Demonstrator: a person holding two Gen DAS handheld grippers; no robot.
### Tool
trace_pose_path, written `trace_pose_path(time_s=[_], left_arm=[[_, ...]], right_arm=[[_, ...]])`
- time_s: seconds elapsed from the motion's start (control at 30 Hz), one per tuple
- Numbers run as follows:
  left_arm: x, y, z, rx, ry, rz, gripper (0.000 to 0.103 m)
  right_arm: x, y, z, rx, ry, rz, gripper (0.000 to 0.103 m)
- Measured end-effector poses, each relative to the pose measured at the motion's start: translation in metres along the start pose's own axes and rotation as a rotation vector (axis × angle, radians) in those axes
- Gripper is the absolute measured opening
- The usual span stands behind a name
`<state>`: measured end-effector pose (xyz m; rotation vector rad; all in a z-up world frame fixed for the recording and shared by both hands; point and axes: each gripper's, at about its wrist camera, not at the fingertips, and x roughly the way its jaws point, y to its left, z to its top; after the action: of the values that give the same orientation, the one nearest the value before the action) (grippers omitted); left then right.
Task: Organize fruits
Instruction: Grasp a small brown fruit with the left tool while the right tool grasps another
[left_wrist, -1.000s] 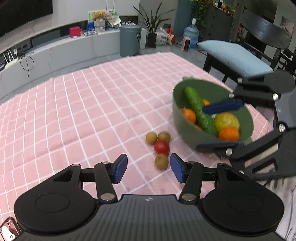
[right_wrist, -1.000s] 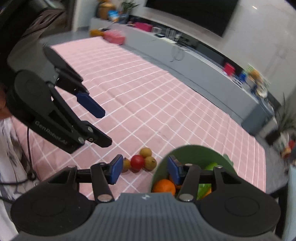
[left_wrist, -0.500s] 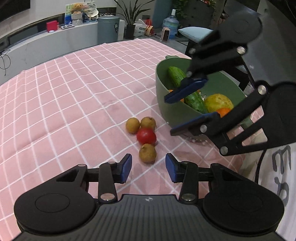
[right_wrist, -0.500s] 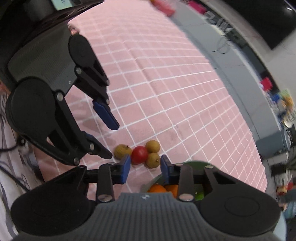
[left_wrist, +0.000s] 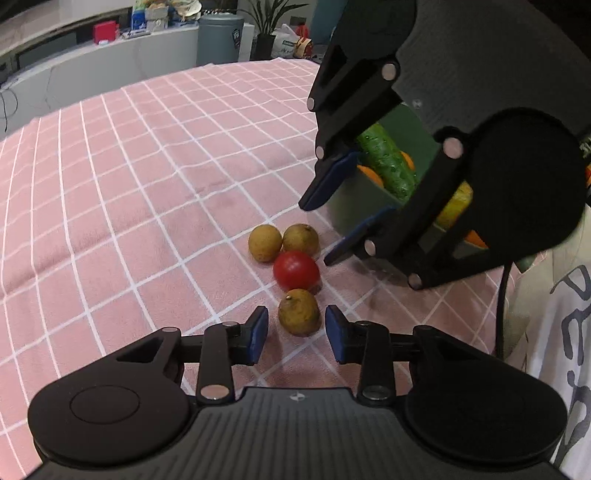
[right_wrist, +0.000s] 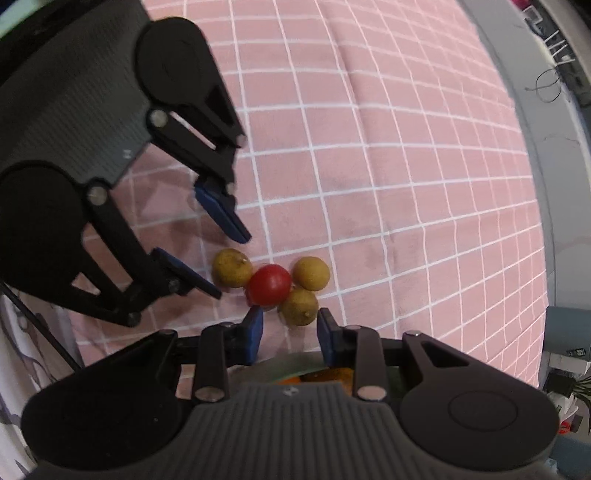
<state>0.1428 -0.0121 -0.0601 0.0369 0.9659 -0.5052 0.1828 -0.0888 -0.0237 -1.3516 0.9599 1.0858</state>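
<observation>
left wrist view looks down over the left gripper (left_wrist: 296, 334), whose blue pads sit narrow on either side of one brown longan (left_wrist: 299, 312) without pressing on it; its jaws have just been closing, with that fruit between them. beyond it lie a red cherry tomato (left_wrist: 296, 270) and two more longans (left_wrist: 282, 240), all four bunched together and touching on the pink checked tablecloth (left_wrist: 129, 184). the right gripper (left_wrist: 325, 230) hangs over the cluster from the right, its pads narrowly parted and nothing gripped. behind it sits a green bowl (left_wrist: 356, 206) holding a cucumber (left_wrist: 388, 162) and oranges (left_wrist: 371, 176), just beside the loose fruit.

right wrist view shows the same cluster from the bowl side: the right gripper's pads (right_wrist: 255, 328) frame the nearest longan (right_wrist: 298, 306) with small gaps either side, not yet clamped.

judging by look, each longan is light, round and thin-shelled, likely to roll or pop out of a squeeze, so the pads should meet it across its widest middle with gentle pressure. the tomato seems smooth and soft, easy to bruise. fruits touching one another may be nudged when one is lifted.

the cloth is soft, slightly wrinkled and lies flat. around the table are a long pale cabinet (left_wrist: 110, 62), a grey bin (left_wrist: 218, 37) and a potted plant (left_wrist: 266, 22)
</observation>
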Motion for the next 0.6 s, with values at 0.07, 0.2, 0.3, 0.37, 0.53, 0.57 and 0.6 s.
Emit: trace_pose_path(time_s=[0.07, 0.2, 0.3, 0.37, 0.53, 0.57, 0.6], left_arm=[[-0.001, 0.001, -0.001, -0.003, -0.008, -0.008, 0.042], [-0.002, 0.004, -0.003, -0.019, -0.019, -0.015, 0.041], [-0.003, 0.005, -0.004, -0.018, -0.026, -0.015, 0.036], [-0.002, 0.005, -0.002, -0.017, -0.026, -0.024, 0.032], [0.0, 0.001, 0.0, -0.003, -0.026, -0.025, 0.027], [0.001, 0.0, 0.001, -0.006, -0.026, -0.025, 0.027], [0.002, 0.001, 0.001, -0.01, -0.026, -0.024, 0.027]], right_arm=[[0.004, -0.003, 0.001, -0.013, 0.013, 0.005, 0.027], [0.013, -0.006, 0.001, -0.025, 0.033, 0.017, 0.027], [0.018, -0.007, 0.001, -0.023, 0.036, 0.021, 0.027], [0.021, -0.006, 0.0, -0.017, 0.032, 0.034, 0.026], [0.03, 0.001, -0.004, -0.017, 0.026, 0.034, 0.021], [0.03, 0.002, -0.004, -0.017, 0.024, 0.031, 0.021], [0.031, 0.004, -0.005, -0.016, 0.022, 0.03, 0.021]])
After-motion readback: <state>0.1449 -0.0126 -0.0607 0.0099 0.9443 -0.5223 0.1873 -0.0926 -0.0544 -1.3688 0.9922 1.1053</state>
